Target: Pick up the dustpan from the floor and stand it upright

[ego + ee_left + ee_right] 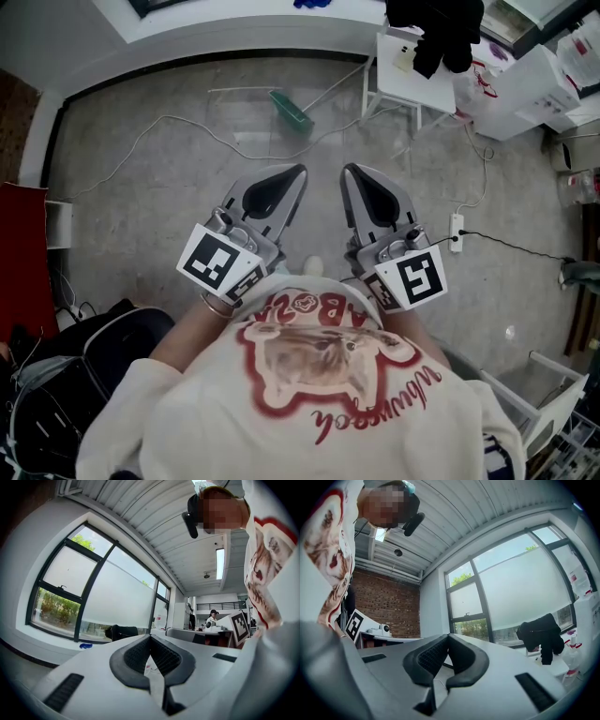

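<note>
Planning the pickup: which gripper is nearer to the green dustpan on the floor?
Left. In the head view the left gripper lies almost straight below the dustpan; the right gripper sits further off to its right. Neither touches it.

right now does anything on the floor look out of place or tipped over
Yes: the green dustpan lies flat on the floor by the legs of the white table instead of standing upright. Loose cables also trail across the floor around it.
</note>
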The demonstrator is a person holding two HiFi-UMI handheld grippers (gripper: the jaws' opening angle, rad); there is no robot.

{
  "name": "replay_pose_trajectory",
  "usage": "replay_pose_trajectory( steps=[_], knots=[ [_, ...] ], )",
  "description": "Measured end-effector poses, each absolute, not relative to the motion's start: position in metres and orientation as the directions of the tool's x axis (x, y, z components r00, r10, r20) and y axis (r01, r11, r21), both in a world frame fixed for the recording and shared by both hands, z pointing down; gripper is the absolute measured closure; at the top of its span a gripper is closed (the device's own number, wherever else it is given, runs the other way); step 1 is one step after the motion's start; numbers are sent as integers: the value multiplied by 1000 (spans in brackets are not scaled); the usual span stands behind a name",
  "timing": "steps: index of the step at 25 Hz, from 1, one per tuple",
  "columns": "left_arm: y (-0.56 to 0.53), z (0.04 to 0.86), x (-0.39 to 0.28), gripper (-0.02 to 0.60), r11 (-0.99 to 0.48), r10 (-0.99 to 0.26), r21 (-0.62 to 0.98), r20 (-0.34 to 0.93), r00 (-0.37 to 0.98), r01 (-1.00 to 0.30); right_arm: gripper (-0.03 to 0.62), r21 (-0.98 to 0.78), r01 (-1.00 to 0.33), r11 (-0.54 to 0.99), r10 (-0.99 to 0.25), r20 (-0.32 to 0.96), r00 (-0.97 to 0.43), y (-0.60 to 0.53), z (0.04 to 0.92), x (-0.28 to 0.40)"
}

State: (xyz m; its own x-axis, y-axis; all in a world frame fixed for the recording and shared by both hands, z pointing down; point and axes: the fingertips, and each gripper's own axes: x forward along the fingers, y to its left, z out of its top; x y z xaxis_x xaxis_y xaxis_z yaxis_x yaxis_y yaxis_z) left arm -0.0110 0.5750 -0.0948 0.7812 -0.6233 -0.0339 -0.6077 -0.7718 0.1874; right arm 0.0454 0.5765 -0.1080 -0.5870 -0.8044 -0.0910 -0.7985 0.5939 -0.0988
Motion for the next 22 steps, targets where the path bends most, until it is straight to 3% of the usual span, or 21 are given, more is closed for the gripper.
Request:
replay_pose_trajectory(
  steps=[22],
  knots=[
    [571,-91,43,578,-792,-603,141,-33,797,-594,580,-86,-801,592,-804,-122,-582,570,-103,97]
  ],
)
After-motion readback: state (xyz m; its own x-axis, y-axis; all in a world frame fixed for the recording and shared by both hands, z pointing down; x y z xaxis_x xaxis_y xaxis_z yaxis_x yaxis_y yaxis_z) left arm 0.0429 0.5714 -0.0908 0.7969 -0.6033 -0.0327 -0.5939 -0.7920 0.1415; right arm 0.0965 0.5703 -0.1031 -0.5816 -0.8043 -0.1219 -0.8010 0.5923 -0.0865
